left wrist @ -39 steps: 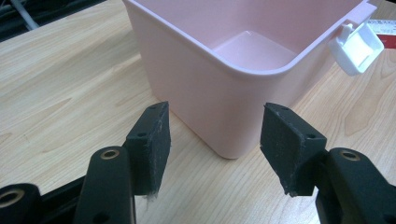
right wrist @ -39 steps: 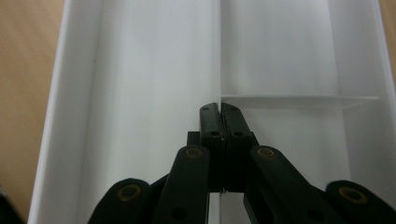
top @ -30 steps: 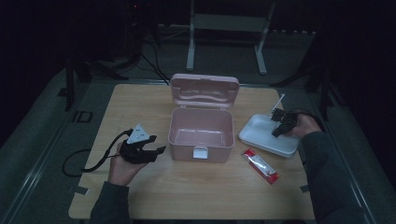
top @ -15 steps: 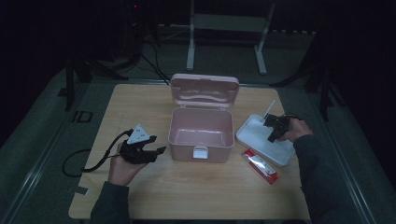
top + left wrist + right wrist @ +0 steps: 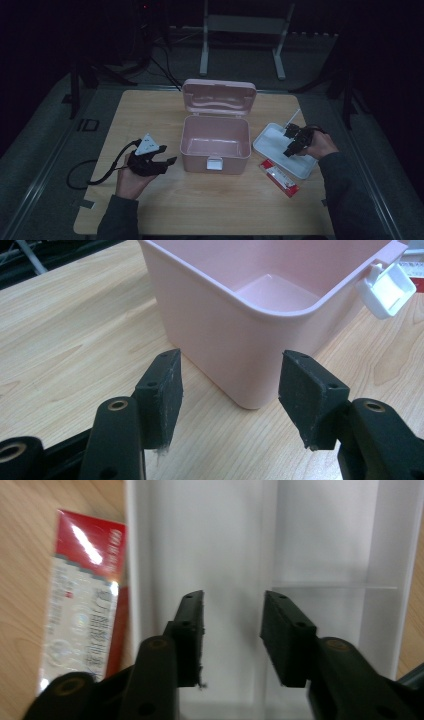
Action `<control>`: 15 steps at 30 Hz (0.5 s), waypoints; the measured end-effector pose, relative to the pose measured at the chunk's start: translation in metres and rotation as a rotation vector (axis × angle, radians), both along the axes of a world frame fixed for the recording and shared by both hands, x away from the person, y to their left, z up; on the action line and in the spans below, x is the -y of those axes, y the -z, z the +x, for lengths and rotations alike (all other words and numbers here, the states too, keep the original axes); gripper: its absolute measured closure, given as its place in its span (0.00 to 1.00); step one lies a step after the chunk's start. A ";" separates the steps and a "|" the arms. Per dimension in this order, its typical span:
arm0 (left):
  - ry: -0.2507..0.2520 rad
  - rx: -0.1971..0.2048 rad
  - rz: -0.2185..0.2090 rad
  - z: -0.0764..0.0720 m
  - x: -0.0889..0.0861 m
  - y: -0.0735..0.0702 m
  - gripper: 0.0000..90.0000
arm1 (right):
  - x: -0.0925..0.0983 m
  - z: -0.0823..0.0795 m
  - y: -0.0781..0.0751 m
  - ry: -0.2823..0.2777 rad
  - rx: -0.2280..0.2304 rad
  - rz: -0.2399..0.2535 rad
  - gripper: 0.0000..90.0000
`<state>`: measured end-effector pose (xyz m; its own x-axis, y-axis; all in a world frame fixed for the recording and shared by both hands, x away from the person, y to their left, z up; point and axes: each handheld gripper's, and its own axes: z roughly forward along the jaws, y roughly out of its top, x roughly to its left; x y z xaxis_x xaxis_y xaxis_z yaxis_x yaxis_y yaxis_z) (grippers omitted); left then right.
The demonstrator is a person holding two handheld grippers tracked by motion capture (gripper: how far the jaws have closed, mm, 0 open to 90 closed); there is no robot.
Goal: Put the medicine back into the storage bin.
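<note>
A pink box (image 5: 216,142) with its lid up stands mid-table; its front corner (image 5: 260,335) and white latch (image 5: 387,282) face my left gripper (image 5: 227,390). That left gripper (image 5: 167,162) rests open and empty on the wood, just left of the box. My right gripper (image 5: 290,145) hovers over the white tray (image 5: 272,142); its jaws have just been opening. In the right gripper view the right gripper (image 5: 232,625) stands open with nothing between its pads, above the tray's divided floor (image 5: 325,545). A red-and-white packet (image 5: 280,177) lies beside the tray (image 5: 82,610).
The box's raised lid (image 5: 219,97) stands behind it. A black cable (image 5: 92,172) trails from the left gripper toward the table's left edge. A metal stand (image 5: 245,30) is on the floor beyond the table. Bare wood (image 5: 215,205) lies in front of the box.
My right hand has moved left and slightly down over the white tray, and its jaws have gone from shut to open. The left hand has kept still.
</note>
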<state>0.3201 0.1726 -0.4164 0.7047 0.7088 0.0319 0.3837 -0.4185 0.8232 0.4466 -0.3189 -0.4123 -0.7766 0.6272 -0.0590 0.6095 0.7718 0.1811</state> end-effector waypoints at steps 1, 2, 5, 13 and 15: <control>0.000 -0.002 -0.001 0.000 0.000 0.000 0.48 | 0.000 -0.003 -0.001 0.001 0.008 0.014 0.63; -0.001 -0.001 0.000 0.000 0.000 0.000 0.48 | 0.000 -0.005 -0.002 0.006 0.017 0.032 0.62; -0.005 0.011 0.000 -0.001 0.000 0.000 0.48 | 0.000 -0.011 -0.002 0.010 0.027 0.040 0.62; -0.014 0.014 -0.003 -0.001 -0.001 0.001 0.48 | -0.005 -0.027 -0.007 0.032 0.049 0.091 0.60; -0.016 0.015 -0.003 -0.002 -0.001 0.001 0.48 | -0.006 -0.030 -0.007 0.053 0.058 0.094 0.59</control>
